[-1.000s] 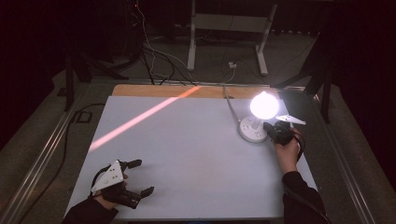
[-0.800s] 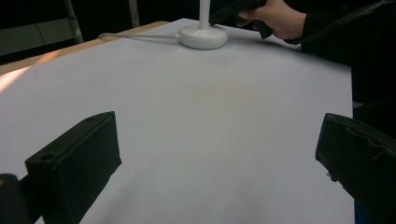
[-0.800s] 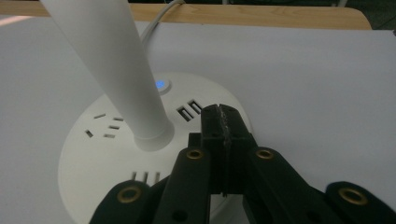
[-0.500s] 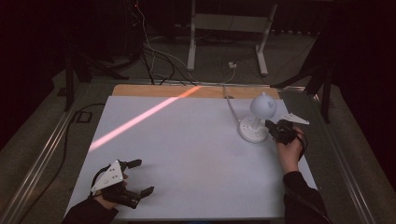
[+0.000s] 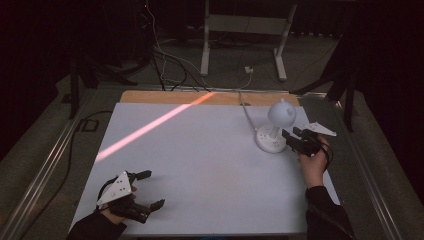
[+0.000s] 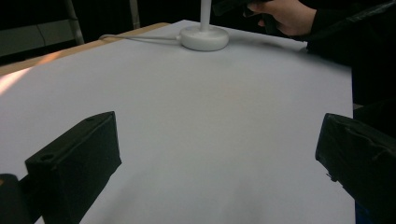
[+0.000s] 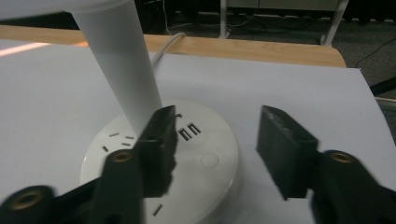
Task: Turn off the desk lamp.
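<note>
The lamp [image 5: 274,131] has just gone dark, my right gripper [image 7: 215,140] open-jawed over its base, holding nothing; left gripper [image 5: 137,192] wide open, idle.

The lamp [image 5: 274,131] stands far right on the table [image 5: 200,165], cord [image 5: 246,111] trailing behind it.

table [image 5: 200,165] middle: open (wide) | obstacle: lamp [image 5: 274,131] far right, cord [image 5: 246,111] behind

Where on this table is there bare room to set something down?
The wide middle of the white table, between the left tool and the lamp, is bare, as is its far-left side. Crowded: the far-right part, where the right tool hovers at the lamp's base.
</note>
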### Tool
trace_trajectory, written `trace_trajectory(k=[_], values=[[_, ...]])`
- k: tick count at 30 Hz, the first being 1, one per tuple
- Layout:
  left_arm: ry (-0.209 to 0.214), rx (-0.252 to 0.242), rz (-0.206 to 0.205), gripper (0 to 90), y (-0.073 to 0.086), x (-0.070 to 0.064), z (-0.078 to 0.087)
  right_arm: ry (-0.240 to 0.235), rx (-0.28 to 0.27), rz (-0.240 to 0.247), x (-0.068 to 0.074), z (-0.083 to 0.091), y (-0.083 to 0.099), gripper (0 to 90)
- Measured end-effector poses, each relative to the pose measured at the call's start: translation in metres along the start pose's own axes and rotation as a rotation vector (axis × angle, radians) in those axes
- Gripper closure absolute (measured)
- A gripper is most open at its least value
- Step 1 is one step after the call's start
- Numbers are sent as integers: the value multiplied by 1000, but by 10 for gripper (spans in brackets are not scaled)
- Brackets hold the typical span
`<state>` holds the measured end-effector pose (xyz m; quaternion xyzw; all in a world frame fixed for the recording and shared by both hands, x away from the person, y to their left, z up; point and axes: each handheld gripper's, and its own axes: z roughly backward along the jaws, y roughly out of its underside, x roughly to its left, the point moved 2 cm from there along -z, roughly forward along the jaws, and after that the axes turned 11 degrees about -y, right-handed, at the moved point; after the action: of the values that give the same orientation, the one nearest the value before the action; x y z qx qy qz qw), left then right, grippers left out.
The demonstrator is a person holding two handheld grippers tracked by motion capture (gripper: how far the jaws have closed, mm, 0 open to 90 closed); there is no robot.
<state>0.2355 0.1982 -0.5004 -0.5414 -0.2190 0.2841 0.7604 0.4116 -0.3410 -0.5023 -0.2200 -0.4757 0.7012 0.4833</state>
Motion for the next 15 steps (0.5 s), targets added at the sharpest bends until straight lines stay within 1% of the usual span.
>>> trace_trajectory(k=[1,3,4,6,7,8,10,11,13,15], values=[[0,0,0,6,0,0,0,-3,-6,1,0,1,0,389],[0,0,0,6,0,0,0,-2,-10,5,0,4,0,304],[0,0,1,6,0,0,0,-3,-7,5,0,5,-1,275],[0,0,2,6,0,0,0,-8,2,-4,-1,7,-2,216],[-1,0,2,6,0,0,0,-9,-5,-10,0,9,-2,183],[-1,0,1,6,0,0,1,-12,-7,-6,0,10,-2,130],[-1,0,0,6,0,0,1,-28,8,10,1,11,-1,45],[-1,0,0,6,0,0,1,-44,12,13,2,11,0,0],[-2,0,1,6,0,0,1,-69,10,-10,2,13,1,0],[0,-1,-1,6,0,0,1,-72,39,-8,2,15,3,0]])
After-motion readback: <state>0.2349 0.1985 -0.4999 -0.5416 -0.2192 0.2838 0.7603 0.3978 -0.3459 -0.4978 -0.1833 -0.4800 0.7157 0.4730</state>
